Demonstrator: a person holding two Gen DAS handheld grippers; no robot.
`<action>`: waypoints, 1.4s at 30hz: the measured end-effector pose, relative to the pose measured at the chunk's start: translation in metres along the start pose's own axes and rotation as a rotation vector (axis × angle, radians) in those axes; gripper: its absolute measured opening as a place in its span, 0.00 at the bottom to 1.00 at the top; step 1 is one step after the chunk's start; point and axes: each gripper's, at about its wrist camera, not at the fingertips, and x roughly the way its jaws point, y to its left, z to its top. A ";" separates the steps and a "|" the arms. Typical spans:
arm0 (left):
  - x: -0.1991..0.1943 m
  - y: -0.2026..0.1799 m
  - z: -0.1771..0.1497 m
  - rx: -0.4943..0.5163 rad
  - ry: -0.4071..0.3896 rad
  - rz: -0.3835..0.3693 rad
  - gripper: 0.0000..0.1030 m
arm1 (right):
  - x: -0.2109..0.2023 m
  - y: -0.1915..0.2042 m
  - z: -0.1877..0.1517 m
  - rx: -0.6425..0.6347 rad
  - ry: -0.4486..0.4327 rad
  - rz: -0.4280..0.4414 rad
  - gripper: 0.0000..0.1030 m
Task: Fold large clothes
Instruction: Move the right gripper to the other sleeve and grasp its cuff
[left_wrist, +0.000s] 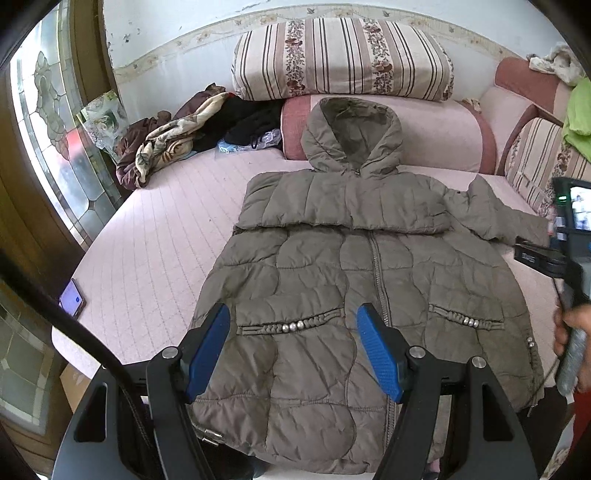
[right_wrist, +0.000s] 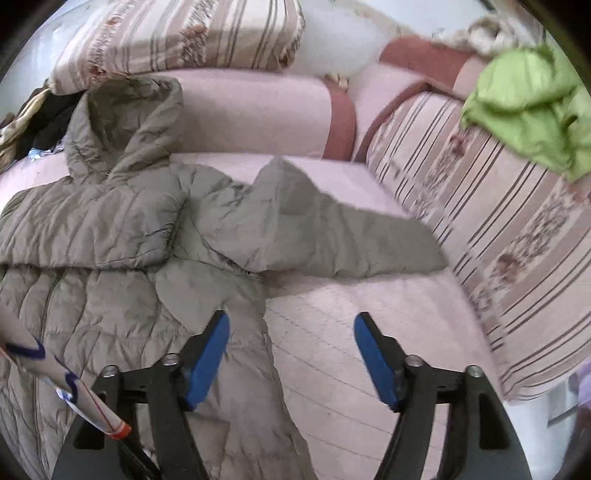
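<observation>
Olive-brown quilted hooded puffer jacket (left_wrist: 332, 280), one only, lay zipped and face-up on pink quilted bed (left_wrist: 155, 236), one sleeve (right_wrist: 332, 236) sticking out. Left claw (left_wrist: 293, 347) and right claw (right_wrist: 291, 354) both hung spread, empty. Risked bunching slippery padding if pinched shallowly.

Left gripper (left_wrist: 293, 349): I have its blue-padded jaws spread wide, gripping nothing.
Right gripper (right_wrist: 291, 354): its jaws also gape wide, nothing between them.
Right hand (left_wrist: 570, 334): at the frame's right edge, fingers wrapped round the gripper's handle.
</observation>
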 end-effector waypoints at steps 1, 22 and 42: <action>0.002 -0.002 0.001 0.002 0.004 0.004 0.68 | -0.009 0.000 -0.001 -0.011 -0.020 0.001 0.80; 0.025 -0.055 0.010 0.090 0.050 0.003 0.68 | -0.034 -0.026 -0.005 0.013 -0.131 -0.072 0.86; 0.055 -0.069 0.005 0.099 0.086 -0.025 0.68 | 0.124 -0.145 -0.005 0.413 0.079 0.120 0.74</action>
